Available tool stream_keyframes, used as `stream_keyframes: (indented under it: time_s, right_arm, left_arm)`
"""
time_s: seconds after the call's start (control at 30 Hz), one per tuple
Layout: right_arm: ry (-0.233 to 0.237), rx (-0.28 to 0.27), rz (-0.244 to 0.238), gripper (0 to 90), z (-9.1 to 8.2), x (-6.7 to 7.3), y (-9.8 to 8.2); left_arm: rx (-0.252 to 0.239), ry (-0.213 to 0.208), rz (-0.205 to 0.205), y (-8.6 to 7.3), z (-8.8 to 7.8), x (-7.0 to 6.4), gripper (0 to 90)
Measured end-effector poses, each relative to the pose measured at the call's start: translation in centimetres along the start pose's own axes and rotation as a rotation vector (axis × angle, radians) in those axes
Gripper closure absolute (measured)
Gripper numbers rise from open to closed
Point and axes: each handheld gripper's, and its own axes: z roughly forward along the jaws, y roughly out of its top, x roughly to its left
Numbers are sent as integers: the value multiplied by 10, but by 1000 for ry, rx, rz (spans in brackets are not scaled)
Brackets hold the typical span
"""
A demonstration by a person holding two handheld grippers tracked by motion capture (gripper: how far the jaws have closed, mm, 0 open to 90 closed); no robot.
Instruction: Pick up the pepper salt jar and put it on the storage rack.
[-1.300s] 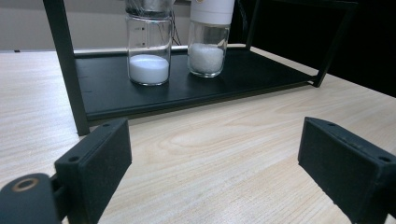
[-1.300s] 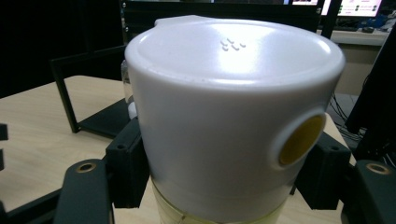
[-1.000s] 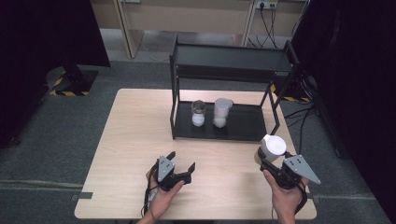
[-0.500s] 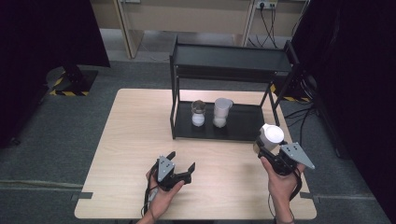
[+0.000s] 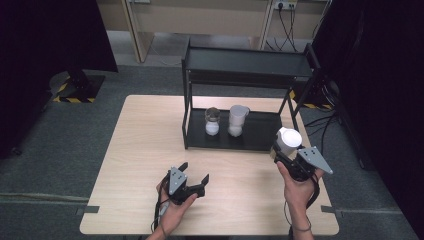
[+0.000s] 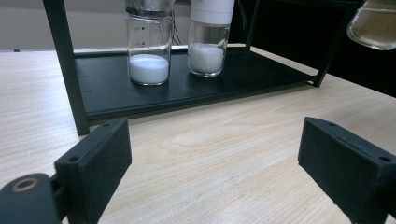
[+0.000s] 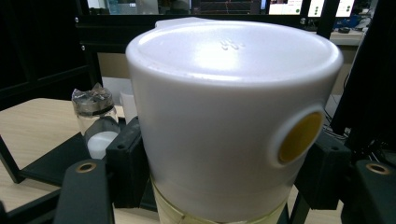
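While your right gripper point(image 5: 286, 156) is clamped on the white-capped jar point(image 5: 288, 140), you hold that jar lifted off the table point(image 5: 140, 150), just off the front right corner of the black shelf rack point(image 5: 250, 62); in the right gripper view the two black jaws press on either side of the jar point(image 7: 233, 121) below its white cap, which carries a yellow round spot on one side. Your left gripper point(image 5: 192, 176) rests low on the table well in front of the rack, nearer its left end, with its jaws spread wide and nothing between them; the left gripper view shows bare wood between the two pads point(image 6: 98, 154). On the rack's lower tray, toward its left half, stand a clear jar with a dark lid point(image 5: 212, 121) and a second white-capped jar point(image 5: 237, 120), close beside each other, both holding white powder at the bottom
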Motion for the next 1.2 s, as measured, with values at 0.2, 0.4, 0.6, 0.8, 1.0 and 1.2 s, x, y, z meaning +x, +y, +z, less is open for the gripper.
stream_keyframes:
  time_s: [0.2, 0.4, 0.6, 0.8, 1.0, 1.2]
  right_arm:
    - [-1, 0, -2, 310, 6, 2, 3]
    - [-6, 2, 3, 310, 13, 2, 4]
    - [-8, 5, 4, 310, 18, 2, 4]
    - [-15, 10, 7, 310, 24, 2, 3]
    - [-18, 7, 9, 310, 26, 2, 3]
    - [-14, 4, 6, 310, 28, 4, 5]
  left_arm:
    - [1, 0, 2, 0, 0, 0, 91]
    - [0, -1, 4, 0, 0, 0, 91]
    - [0, -1, 6, 0, 0, 0, 91]
    - [0, -1, 7, 0, 0, 0, 91]
    - [-2, 0, 6, 0, 0, -1, 92]
    - [-2, 0, 6, 0, 0, -1, 92]
